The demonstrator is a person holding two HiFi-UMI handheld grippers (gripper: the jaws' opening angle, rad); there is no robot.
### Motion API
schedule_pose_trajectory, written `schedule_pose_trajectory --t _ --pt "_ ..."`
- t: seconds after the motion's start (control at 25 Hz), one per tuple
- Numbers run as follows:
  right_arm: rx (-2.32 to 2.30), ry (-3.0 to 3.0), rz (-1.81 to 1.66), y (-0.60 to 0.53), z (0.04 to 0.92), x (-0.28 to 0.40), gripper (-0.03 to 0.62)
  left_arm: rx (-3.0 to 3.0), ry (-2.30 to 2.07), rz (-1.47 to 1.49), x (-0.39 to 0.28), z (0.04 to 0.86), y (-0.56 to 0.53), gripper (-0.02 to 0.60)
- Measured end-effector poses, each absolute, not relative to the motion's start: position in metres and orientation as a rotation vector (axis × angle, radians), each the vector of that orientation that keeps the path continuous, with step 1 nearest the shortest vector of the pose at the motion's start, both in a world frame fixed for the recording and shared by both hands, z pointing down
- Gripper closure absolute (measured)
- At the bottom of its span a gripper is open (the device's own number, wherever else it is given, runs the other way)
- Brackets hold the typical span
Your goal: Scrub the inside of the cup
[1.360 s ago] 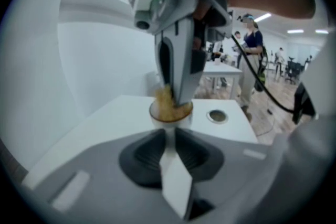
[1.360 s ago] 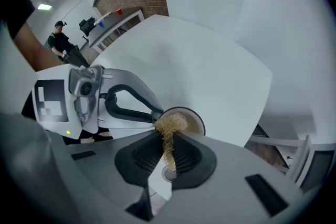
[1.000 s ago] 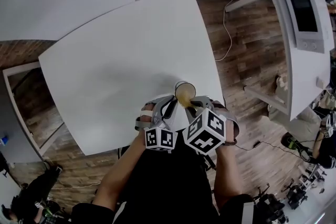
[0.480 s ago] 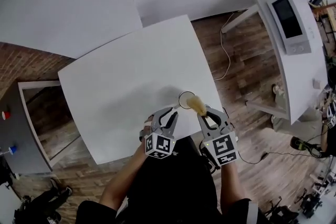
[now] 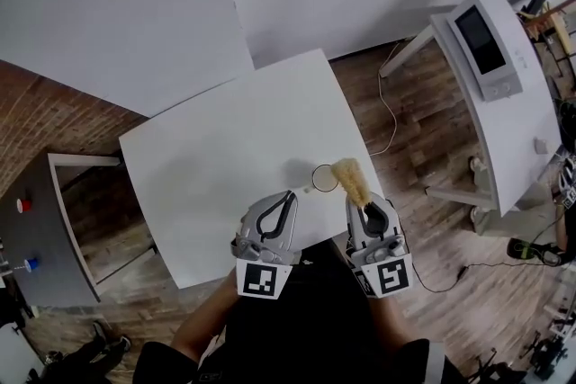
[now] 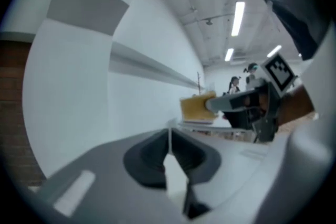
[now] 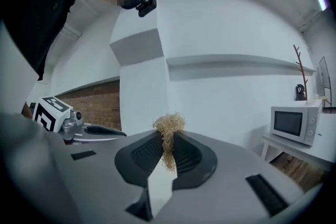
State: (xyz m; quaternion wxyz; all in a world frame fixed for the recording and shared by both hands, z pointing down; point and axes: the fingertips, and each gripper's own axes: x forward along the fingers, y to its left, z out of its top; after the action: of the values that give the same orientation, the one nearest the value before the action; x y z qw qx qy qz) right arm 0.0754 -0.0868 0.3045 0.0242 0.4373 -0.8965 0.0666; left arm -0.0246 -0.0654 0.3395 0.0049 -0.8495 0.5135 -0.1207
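Note:
A clear cup (image 5: 321, 178) stands upright on the white table (image 5: 216, 157), close to its front right edge. My right gripper (image 5: 367, 203) is lifted above and to the right of the cup. It is shut on a tan fibrous scrubber (image 5: 350, 179), whose tuft sticks out past the pads (image 7: 168, 124). To the left of the cup my left gripper (image 5: 289, 195) is raised as well. Its jaws have just been closing and meet (image 6: 169, 132) with nothing between them. The left gripper view shows the scrubber (image 6: 197, 107) from the side.
A microwave (image 5: 486, 36) sits on a white side table at the right, above wood floor with a cable (image 5: 387, 90). A grey cabinet (image 5: 54, 220) stands left of the table. White wall panels lie beyond the table.
Both grippers rose off the cup. The scrubber came up out of the cup with the right gripper. The left gripper opened off the cup, then its jaws came together empty.

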Motion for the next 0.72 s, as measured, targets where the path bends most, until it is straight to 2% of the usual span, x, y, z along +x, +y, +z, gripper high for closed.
schedule_pose_trajectory --t 0.24,0.72 --pt "1.562 -2.786 0.186 -0.087 0.273 0.096 0.556 -2.554 1.725 -0.221 -0.035 0.302 -0.069 0.577" --pt "1.590 -2.739 0.157 -0.094 0.276 0.103 0.557 -2.579 1.693 -0.217 -0.024 0.294 -0.072 0.577"
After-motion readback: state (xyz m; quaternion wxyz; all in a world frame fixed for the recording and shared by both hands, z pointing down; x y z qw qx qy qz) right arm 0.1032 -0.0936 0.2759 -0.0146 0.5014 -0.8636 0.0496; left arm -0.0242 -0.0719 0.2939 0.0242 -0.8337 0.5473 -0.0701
